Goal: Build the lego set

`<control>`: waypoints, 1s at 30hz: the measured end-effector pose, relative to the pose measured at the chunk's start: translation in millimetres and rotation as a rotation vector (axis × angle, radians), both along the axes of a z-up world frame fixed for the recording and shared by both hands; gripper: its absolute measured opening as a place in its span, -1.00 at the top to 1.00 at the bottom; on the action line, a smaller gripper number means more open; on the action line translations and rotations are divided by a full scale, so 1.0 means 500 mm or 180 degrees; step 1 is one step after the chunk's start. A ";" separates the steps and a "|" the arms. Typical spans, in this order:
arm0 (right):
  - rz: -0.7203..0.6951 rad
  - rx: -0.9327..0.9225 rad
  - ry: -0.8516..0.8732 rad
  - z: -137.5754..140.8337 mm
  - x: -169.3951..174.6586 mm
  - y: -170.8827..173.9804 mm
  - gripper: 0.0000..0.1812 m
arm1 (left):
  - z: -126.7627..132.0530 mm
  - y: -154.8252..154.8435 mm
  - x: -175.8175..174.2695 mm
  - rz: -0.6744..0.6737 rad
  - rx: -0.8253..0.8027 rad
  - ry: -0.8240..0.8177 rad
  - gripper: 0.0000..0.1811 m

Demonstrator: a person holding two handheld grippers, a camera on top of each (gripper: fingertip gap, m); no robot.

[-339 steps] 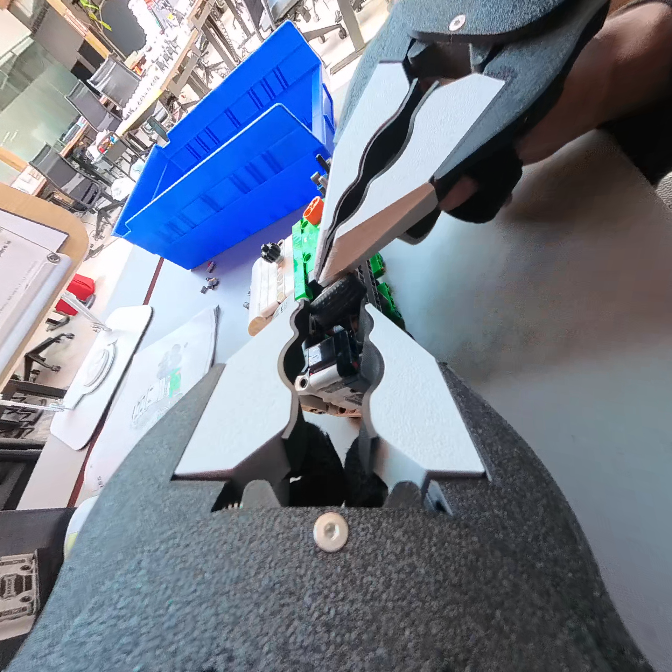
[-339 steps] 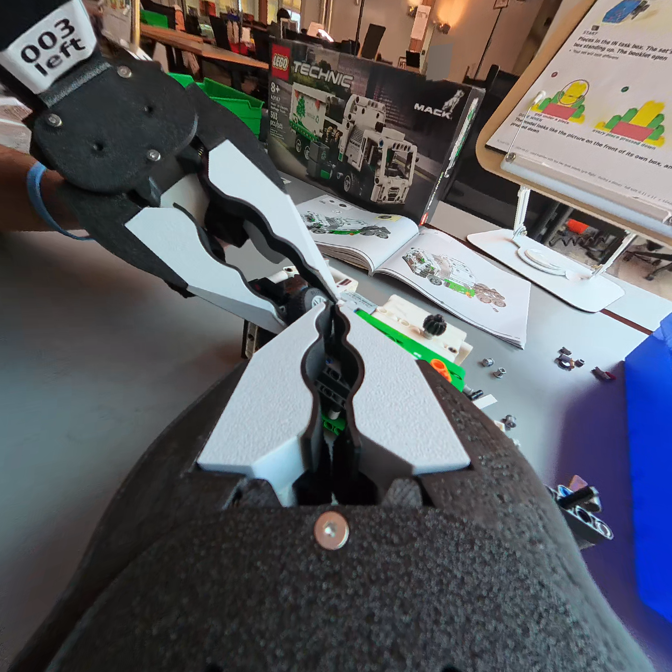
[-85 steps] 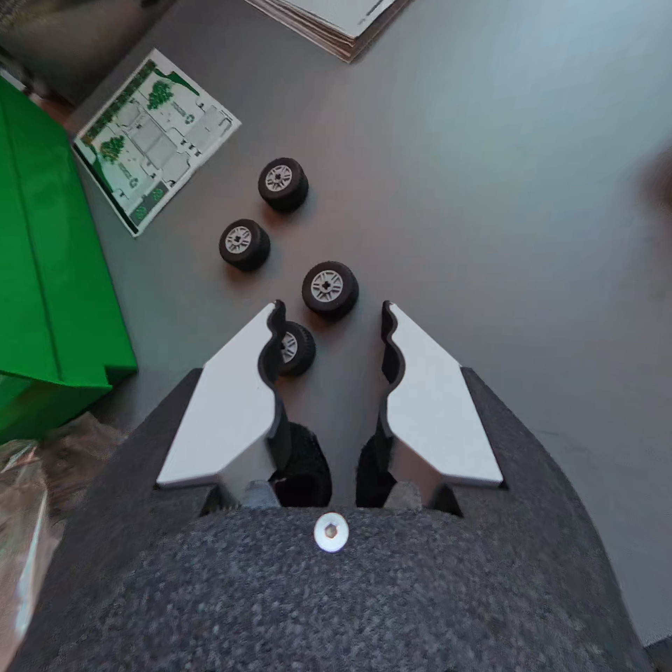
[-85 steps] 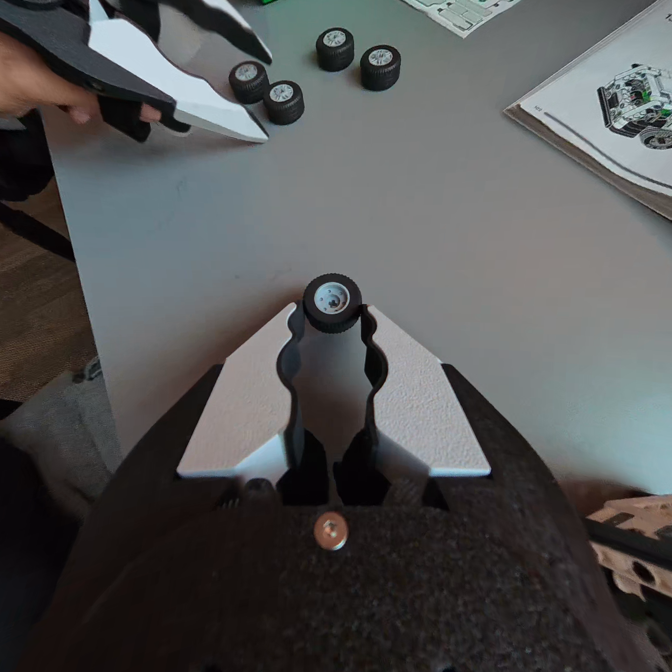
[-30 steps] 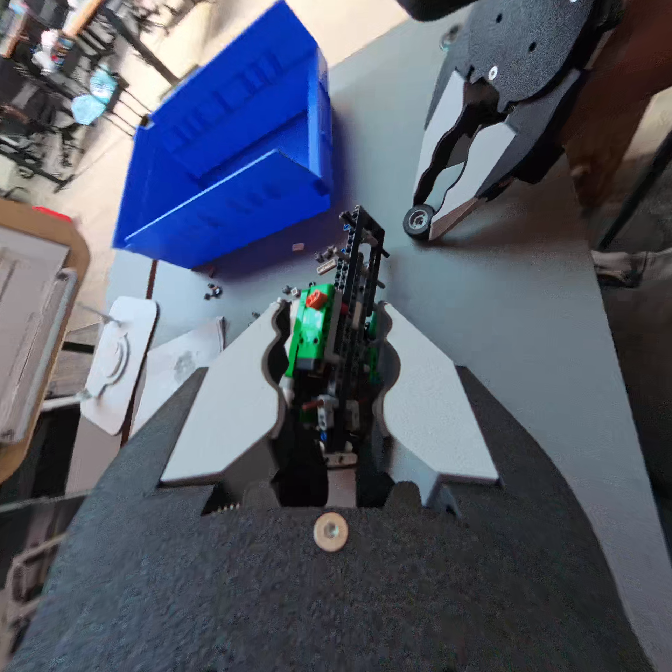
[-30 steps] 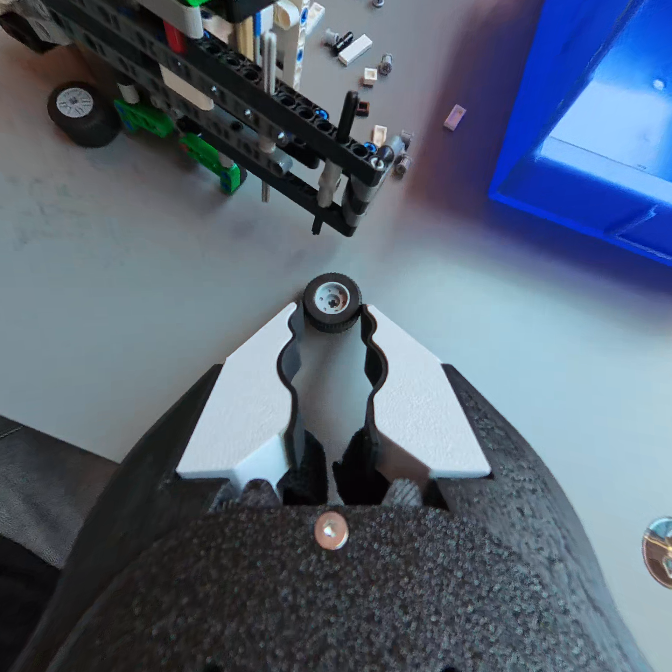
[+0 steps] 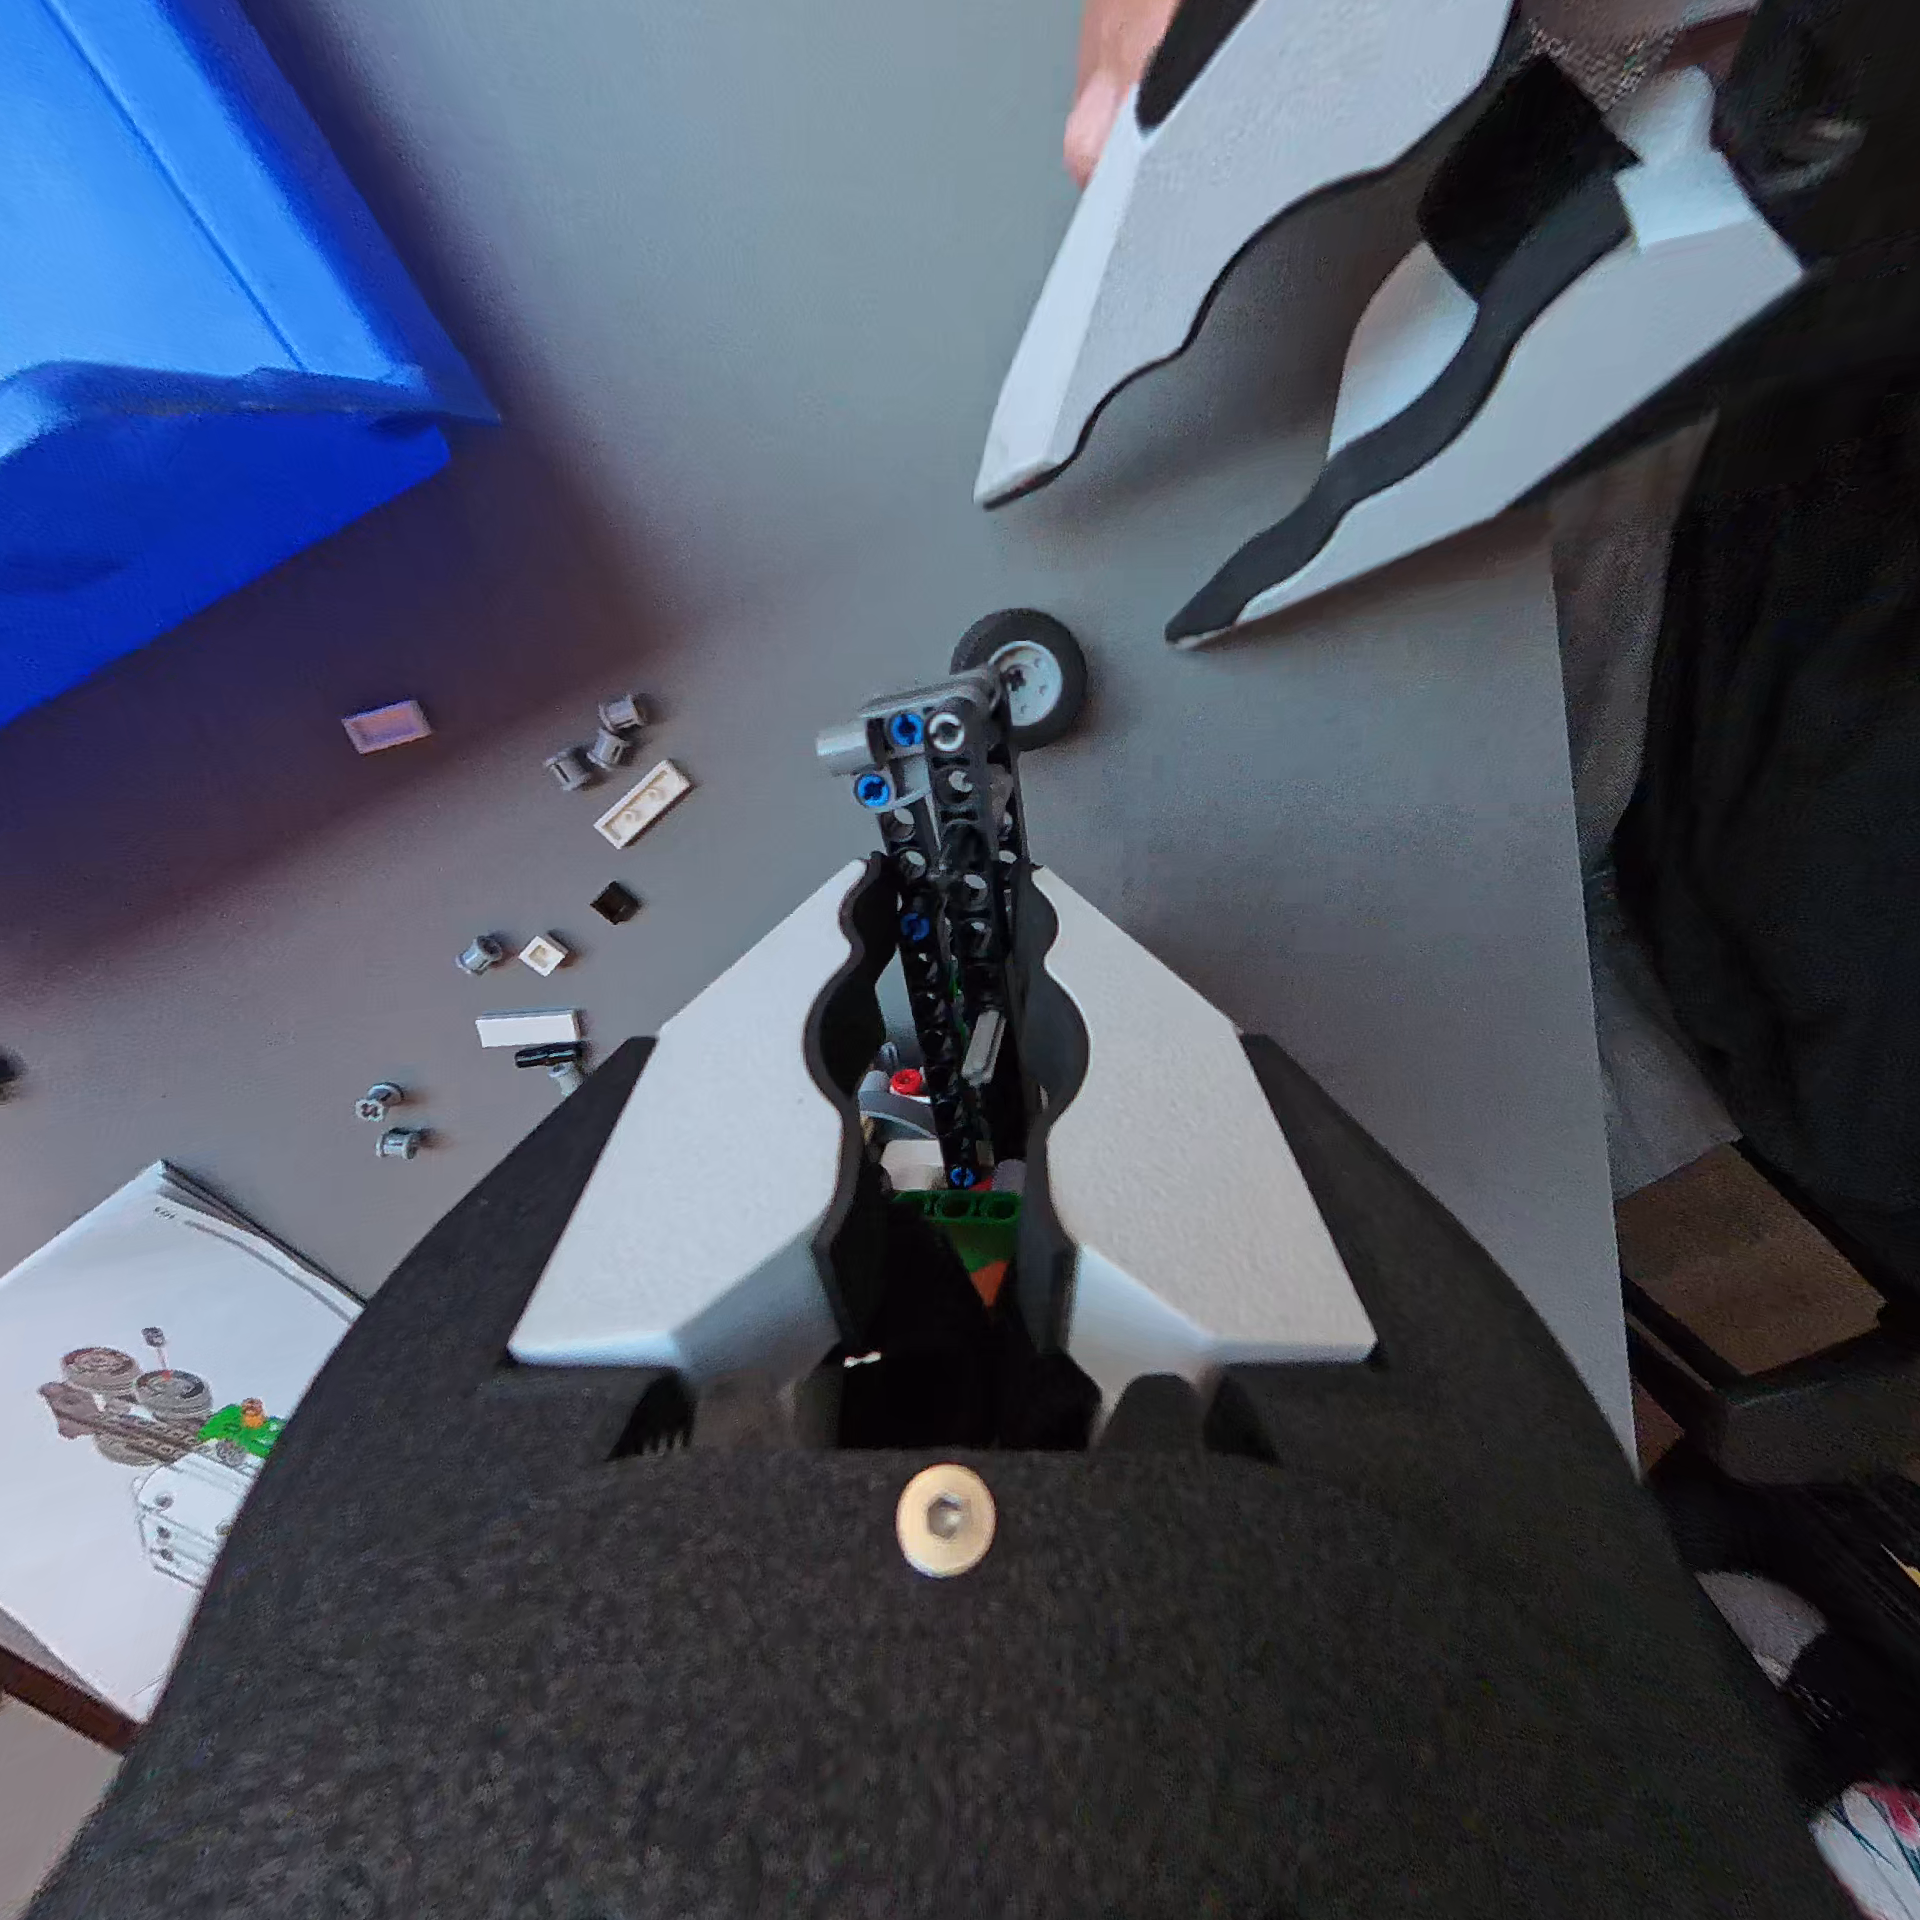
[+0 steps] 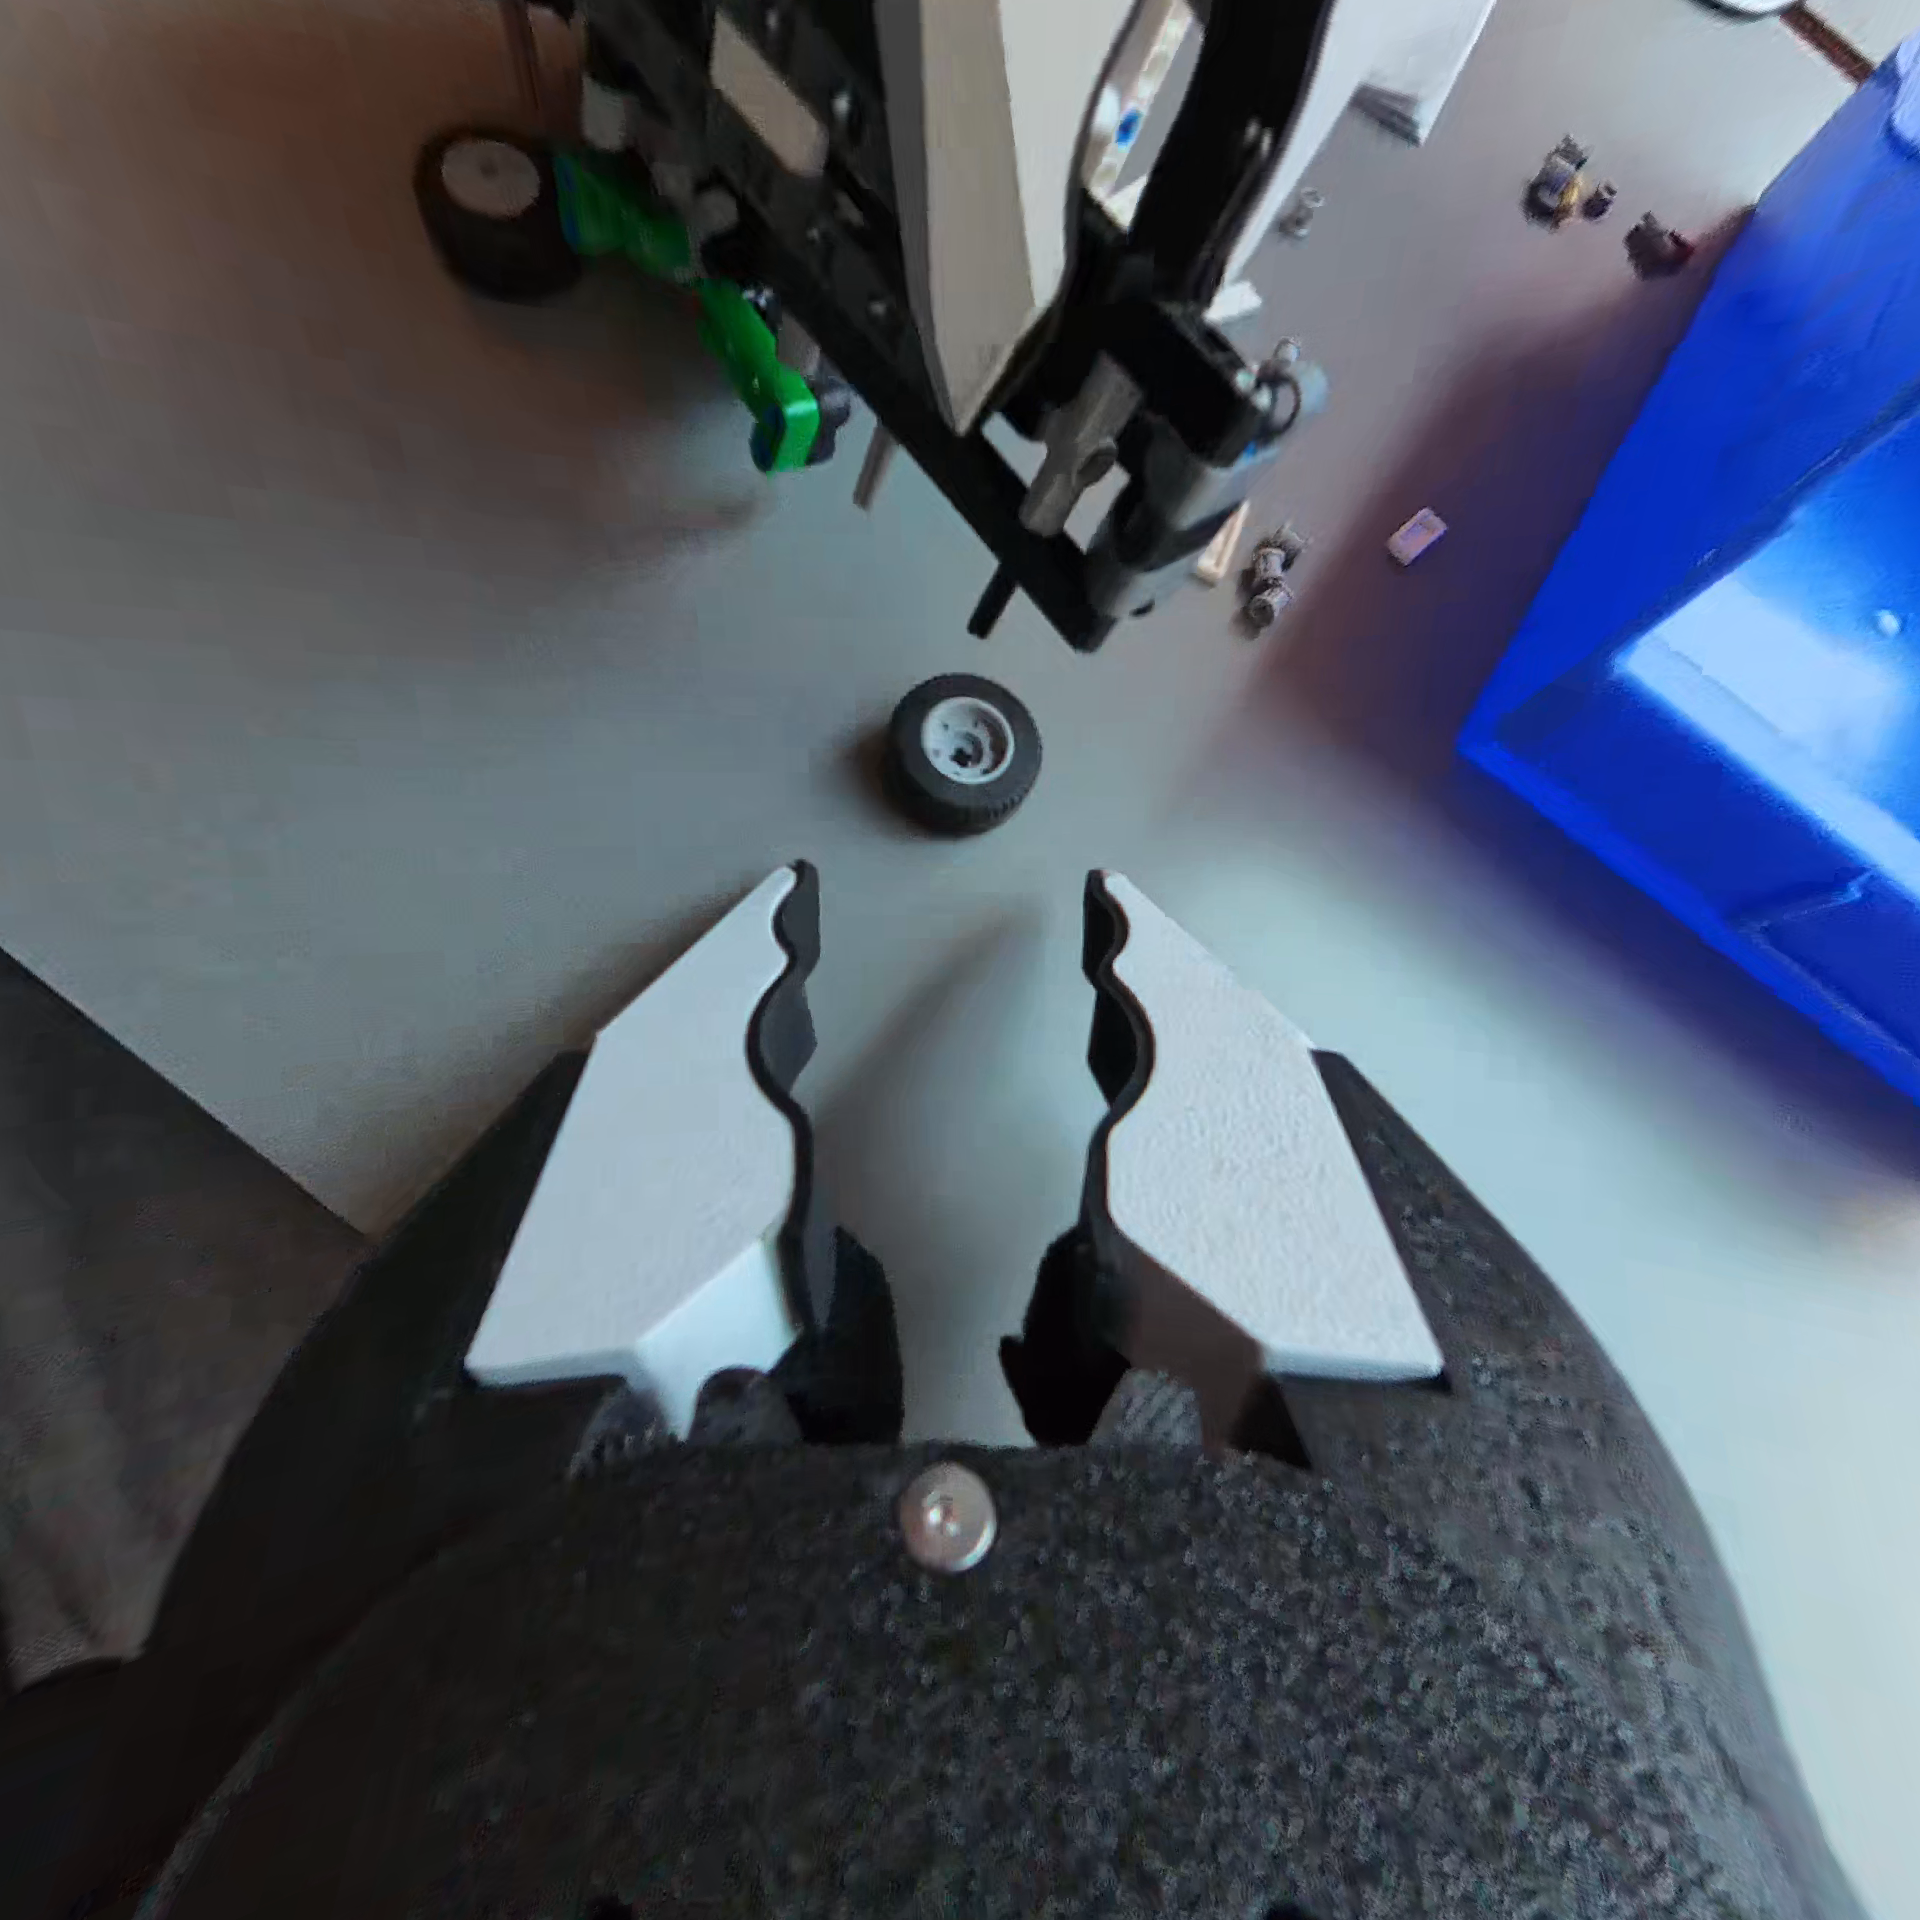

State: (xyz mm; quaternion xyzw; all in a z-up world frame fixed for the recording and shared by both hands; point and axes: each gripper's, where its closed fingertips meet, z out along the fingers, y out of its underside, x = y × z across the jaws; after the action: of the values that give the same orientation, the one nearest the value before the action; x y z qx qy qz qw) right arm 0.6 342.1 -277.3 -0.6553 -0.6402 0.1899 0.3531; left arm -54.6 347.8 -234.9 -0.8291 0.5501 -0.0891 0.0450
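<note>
Wheels [image 8: 964,752] are showing as two in the right wrist view: one loose, lying on its side on the grey table [image 8: 312,665] just above centre frame, and a second wheel [image 8: 494,208] at the upper left, sitting against the green parts of the lego truck frame [image 8: 1039,312]. One lego truck frame is appearing in all, a long black beam chassis with green, white and grey parts, and in the left wrist view it is running from centre frame up toward the loose wheel, which is lying just beyond its far tip. The left gripper [image 7: 951,894] is clamping its two fingers narrowly on the lego truck frame [image 7: 951,831], pointing steeply down at the table [image 7: 779,312]. The right gripper [image 8: 948,883] is hanging over the table with its two fingers standing wide apart and gripping nothing, the loose wheel lying just beyond their tips and clear of them. In the left wrist view the right gripper [image 7: 1081,561] is reaching in from the upper right, tips angling down toward the wheel [image 7: 1023,675]. One blue bin [image 7: 187,312] is filling the upper left, roughly a dozen small loose pieces [image 7: 623,790] are lying scattered at left centre, and one open instruction booklet [image 7: 114,1434] is lying at the lower left.
</note>
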 end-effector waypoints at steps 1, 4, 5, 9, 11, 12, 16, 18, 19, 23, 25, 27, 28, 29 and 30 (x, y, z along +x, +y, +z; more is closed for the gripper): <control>0.0122 0.0029 -0.0016 -0.003 0.005 0.004 0.47 | 0.004 0.000 -0.001 -0.0002 0.0026 -0.0032 0.78; 0.0364 -0.0165 0.0014 -0.006 -0.005 0.020 0.49 | 0.010 0.002 -0.002 0.0012 0.0084 -0.0100 0.78; 0.0399 -0.0234 0.0009 -0.008 -0.012 0.025 0.48 | 0.009 0.002 -0.001 0.0014 0.0085 -0.0112 0.78; 0.0633 -0.0558 0.0042 -0.014 -0.044 0.005 0.49 | 0.002 0.000 0.004 0.0002 0.0072 -0.0105 0.78; 0.0622 -0.0521 0.0074 -0.013 -0.051 0.004 0.67 | -0.001 0.001 0.008 -0.0005 0.0090 -0.0094 0.78; 0.0618 -0.0474 0.0087 -0.013 -0.052 0.005 0.67 | -0.002 0.000 0.010 -0.0013 0.0086 -0.0091 0.78; 0.0646 -0.0326 0.0123 -0.011 -0.054 0.004 0.67 | -0.005 0.002 0.015 -0.0070 0.0098 -0.0057 0.78; 0.0655 -0.0336 0.0156 -0.008 -0.056 0.006 0.67 | -0.006 0.000 0.016 -0.0115 0.0088 -0.0038 0.78; 0.0652 -0.0380 0.0207 -0.004 -0.057 0.008 0.67 | -0.006 -0.002 0.017 -0.0144 0.0089 -0.0033 0.78; 0.0725 -0.0895 0.0386 0.013 -0.059 -0.003 0.68 | -0.005 0.004 0.021 -0.0144 0.0203 -0.0015 0.78; 0.0772 -0.0992 0.0463 0.021 -0.061 -0.007 0.68 | -0.002 -0.005 0.022 -0.0203 0.0160 -0.0018 0.78; 0.0765 -0.1000 0.0469 0.021 -0.063 -0.004 0.68 | -0.001 -0.007 0.020 -0.0234 0.0180 0.0021 0.78; 0.0773 -0.0995 0.0457 0.020 -0.063 -0.004 0.68 | -0.001 -0.008 0.020 -0.0240 0.0171 0.0030 0.78; 0.0791 -0.1003 0.0450 0.020 -0.063 -0.007 0.68 | -0.002 -0.008 0.020 -0.0236 0.0167 0.0039 0.78; 0.0815 -0.1044 0.0457 0.021 -0.063 -0.010 0.68 | -0.004 -0.007 0.019 -0.0236 0.0171 0.0061 0.78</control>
State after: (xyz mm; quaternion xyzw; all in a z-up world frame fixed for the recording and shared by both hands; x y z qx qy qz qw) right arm -30.8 337.1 -266.8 -0.6022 -0.6519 0.3810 0.2595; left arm -45.0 344.1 -236.9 -0.8075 0.5831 -0.0679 0.0586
